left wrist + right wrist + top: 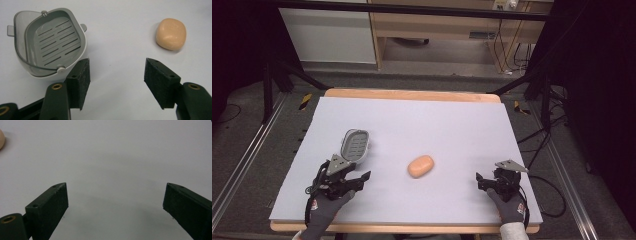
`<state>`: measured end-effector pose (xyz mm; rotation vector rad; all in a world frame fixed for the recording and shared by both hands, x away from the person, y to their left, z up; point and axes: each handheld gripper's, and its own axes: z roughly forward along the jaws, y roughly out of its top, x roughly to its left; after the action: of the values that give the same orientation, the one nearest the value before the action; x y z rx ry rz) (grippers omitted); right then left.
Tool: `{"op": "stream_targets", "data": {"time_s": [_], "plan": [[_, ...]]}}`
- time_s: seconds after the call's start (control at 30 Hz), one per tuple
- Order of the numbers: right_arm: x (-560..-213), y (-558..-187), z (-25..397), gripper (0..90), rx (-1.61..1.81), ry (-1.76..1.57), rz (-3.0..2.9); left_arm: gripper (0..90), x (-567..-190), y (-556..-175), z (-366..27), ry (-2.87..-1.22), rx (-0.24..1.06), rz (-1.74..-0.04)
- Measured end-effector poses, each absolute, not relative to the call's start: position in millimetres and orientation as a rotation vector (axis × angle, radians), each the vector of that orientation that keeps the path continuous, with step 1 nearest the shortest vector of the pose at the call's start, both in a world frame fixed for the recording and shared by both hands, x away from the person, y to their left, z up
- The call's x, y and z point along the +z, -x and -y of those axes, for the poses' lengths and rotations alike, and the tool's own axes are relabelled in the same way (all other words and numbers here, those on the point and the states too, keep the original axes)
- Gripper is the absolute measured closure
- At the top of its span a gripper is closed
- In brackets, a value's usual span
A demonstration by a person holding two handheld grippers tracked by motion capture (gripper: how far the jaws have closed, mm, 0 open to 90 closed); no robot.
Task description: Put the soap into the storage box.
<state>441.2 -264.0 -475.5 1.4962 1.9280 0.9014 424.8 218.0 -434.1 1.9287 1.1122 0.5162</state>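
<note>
**Both grippers open, nothing held**

Left gripper (357, 179): sits at the near-left of the tabletop (412, 120), gloved hand (324, 207) behind it. Fingers (81, 80) spread wide, gap between the pads bare, nothing gripped. In the left gripper view the left finger's tip is just beside the near edge of the dish (50, 47); can't tell if it actually touches. Right finger is off on bare tabletop, clear of everything.

Dish (355, 145): grey soap dish with a slotted drain insert, upright on the tabletop, just ahead of the left gripper. Nothing inside it. A clear hinged lid or bail arcs over its rim in the left gripper view.

Soap (421, 166): orange bar, lying flat on the tabletop around the middle, between the two grippers and well apart from the dish. In the left gripper view the soap (171, 33) lies ahead and to the right of the right finger, not touching. Its edge also clips the upper-left corner of the right gripper view (1, 140).

Right gripper (484, 181): near-right of the tabletop, gloved hand (512, 205) behind it. Fingers (50, 205) opened very wide, wider than the left pair, nothing between them but bare tabletop. Well apart from the soap.
</note>
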Motion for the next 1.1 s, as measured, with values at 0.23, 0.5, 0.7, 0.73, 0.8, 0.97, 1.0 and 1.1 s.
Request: {"op": "stream_targets", "data": {"time_s": [0.23,0.5,0.7,0.73,0.8,0.97,1.0,1.1], "plan": [[-475,-441,263,6.2,0.898,-1.501,-1.927,36.0,-421,-431,-206,-1.926,0.513,-1.071],[-475,-441,263,6.2,0.898,-1.498,-1.935,34.4,-408,-438,-189,-1.927,0.503,-1.026],[-475,-441,263,6.2,0.899,-1.499,-1.933,33.7,-404,-443,-175,-1.936,0.489,-1.001],[-475,-441,263,6.2,0.901,-1.499,-1.934,33.7,-403,-444,-173,-1.941,0.488,-0.995],[-475,-441,262,6.2,0.901,-1.502,-1.933,33.4,-402,-446,-168,-1.948,0.485,-0.987],[-475,-441,262,6.2,0.902,-1.5,-1.936,32.6,-401,-452,-155,-1.976,0.473,-0.969],[-475,-441,262,6.2,0.902,-1.5,-1.936,32.5,-401,-453,-152,-1.977,0.469,-0.966],[-475,-441,262,6.1,0.904,-1.5,-1.936,32.1,-402,-456,-144,-1.998,0.462,-0.954]]}}
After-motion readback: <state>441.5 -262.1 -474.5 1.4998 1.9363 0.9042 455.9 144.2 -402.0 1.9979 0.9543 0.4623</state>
